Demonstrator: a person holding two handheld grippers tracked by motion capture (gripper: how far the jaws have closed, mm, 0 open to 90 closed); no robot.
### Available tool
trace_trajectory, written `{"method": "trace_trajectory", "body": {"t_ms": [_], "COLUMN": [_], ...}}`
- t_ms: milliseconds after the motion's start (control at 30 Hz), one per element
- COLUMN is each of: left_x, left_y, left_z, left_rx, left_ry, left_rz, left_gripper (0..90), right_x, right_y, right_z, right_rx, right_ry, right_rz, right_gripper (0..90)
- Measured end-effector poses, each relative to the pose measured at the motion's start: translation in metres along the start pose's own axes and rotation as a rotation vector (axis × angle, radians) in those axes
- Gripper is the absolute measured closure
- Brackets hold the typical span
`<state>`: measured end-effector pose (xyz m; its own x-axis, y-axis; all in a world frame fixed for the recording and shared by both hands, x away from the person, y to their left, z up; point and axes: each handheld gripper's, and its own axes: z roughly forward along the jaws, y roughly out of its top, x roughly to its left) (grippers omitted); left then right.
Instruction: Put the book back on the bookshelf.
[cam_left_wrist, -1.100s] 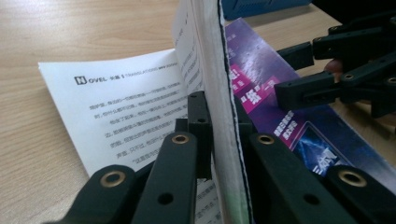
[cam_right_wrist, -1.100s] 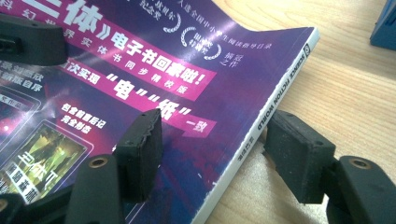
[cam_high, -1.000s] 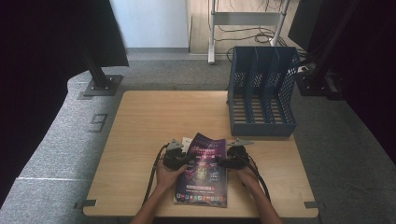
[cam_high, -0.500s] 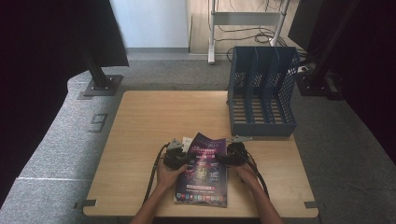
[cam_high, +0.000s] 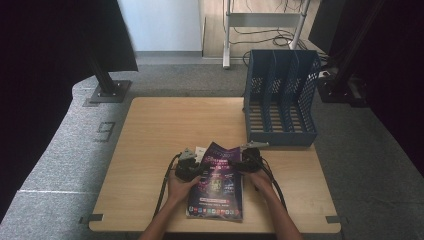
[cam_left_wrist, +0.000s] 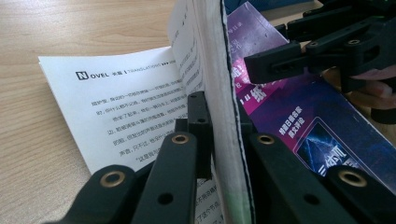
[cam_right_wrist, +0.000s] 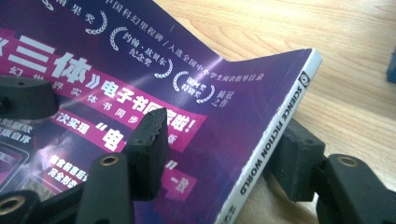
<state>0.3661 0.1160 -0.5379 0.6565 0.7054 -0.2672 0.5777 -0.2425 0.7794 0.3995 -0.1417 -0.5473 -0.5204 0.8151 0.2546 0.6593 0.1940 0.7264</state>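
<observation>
A magazine with a purple cover (cam_high: 216, 184) lies near the table's front edge, between a person's two hands. My left gripper (cam_high: 196, 167) holds its left side. In the left gripper view the left gripper (cam_left_wrist: 217, 112) is shut on a thick sheaf of pages (cam_left_wrist: 219, 70) standing on edge, and one white printed page (cam_left_wrist: 116, 107) lies flat beside it. My right gripper (cam_high: 240, 164) is at the spine side. Its jaws have just been closing. In the right gripper view the right gripper (cam_right_wrist: 222, 144) straddles the white spine (cam_right_wrist: 275, 135), one pad over the cover, the other under it, with a gap left.
A blue slotted file rack (cam_high: 280, 100) stands at the table's back right, just beyond the right gripper. The wooden table (cam_high: 165, 120) is bare at the back left. Black stand feet and grey carpet surround the table.
</observation>
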Motion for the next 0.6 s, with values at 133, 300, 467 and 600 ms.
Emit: {"method": "trace_trajectory", "body": {"t_ms": [133, 300, 467, 600], "left_x": [0.0, 0.0, 0.0, 0.001], "left_y": [0.0, 0.0, 0.0, 0.0], "left_z": [0.0, 0.0, 0.001, 0.001], "left_rx": [0.002, 0.002, 0.003, 0.003], "left_ry": [0.001, 0.002, 0.002, -0.001], "left_rz": [0.0, 0.0, -0.001, -0.002], "left_gripper": [84.6, 84.5, 84.5, 84.2], "right_x": [-0.002, -0.004, -0.004, -0.003], "right_y": [0.0, 0.001, 0.004, 0.005], "right_z": [0.0, -0.001, -0.006, -0.01], "right_rx": [-0.004, 0.0, 0.001, -0.005], "right_ry": [0.007, 0.035, 0.044, 0.05], "right_rz": [0.004, 0.008, -0.007, -0.023], "right_gripper": [46.9, 54.6, 61.7, 64.0]}}
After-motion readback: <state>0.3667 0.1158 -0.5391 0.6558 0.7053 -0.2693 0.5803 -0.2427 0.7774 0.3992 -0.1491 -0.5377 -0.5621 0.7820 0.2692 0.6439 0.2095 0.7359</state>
